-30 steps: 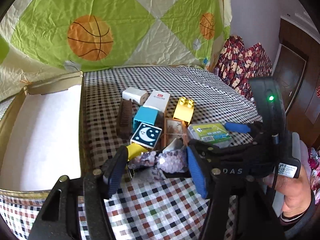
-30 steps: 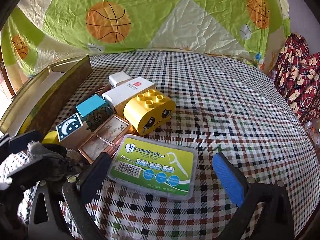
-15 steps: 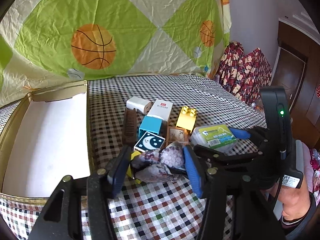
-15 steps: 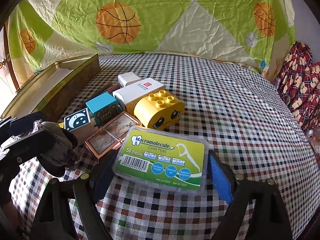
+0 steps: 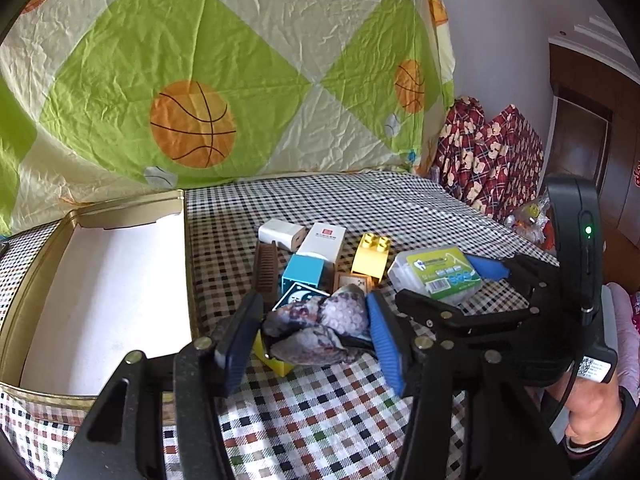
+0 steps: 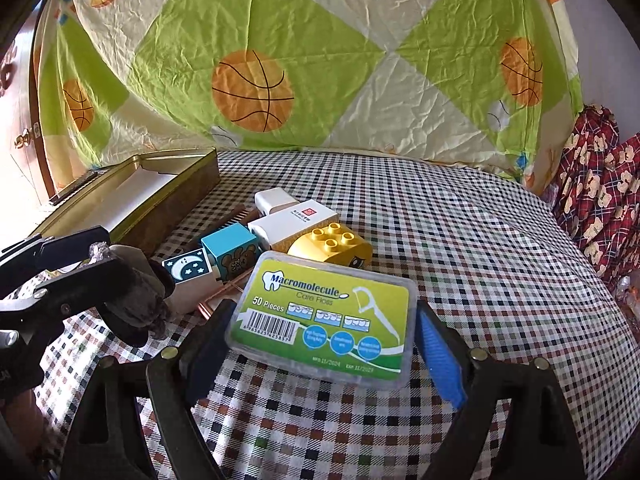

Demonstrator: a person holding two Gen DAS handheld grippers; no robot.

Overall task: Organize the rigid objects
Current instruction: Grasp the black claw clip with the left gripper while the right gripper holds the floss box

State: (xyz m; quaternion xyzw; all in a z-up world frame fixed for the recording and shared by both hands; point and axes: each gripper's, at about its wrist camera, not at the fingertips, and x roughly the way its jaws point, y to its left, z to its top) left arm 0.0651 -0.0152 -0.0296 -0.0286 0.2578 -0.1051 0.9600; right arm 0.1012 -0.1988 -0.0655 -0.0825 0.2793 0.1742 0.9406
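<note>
The purple shell [image 5: 320, 328] hides most of a yellow block [image 5: 276, 362]; floss box [image 6: 324, 316] covers the frame [image 6: 224, 292].

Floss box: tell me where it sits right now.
The floss box is between the right gripper jaws, low in the right wrist view, just in front of the yellow toy brick on the checkered cloth.

The open tin box [image 5: 100, 280] fills the left of the left wrist frame, resting on the counter [image 5: 320, 408]. Right of it, at frame centre, the cluster sits: the comb [image 5: 266, 270] leftmost, the charger [image 5: 282, 234] and carton [image 5: 324, 242] behind, the cube block [image 5: 302, 276] and moon block [image 5: 298, 296] before them, the studded brick [image 5: 372, 254] to the right. The shell [image 5: 320, 328] lies lowest in the centre between the left gripper [image 5: 312, 344] fingers. The floss box [image 5: 436, 274] lies right of the brick, within the right gripper [image 6: 320, 340].
</note>
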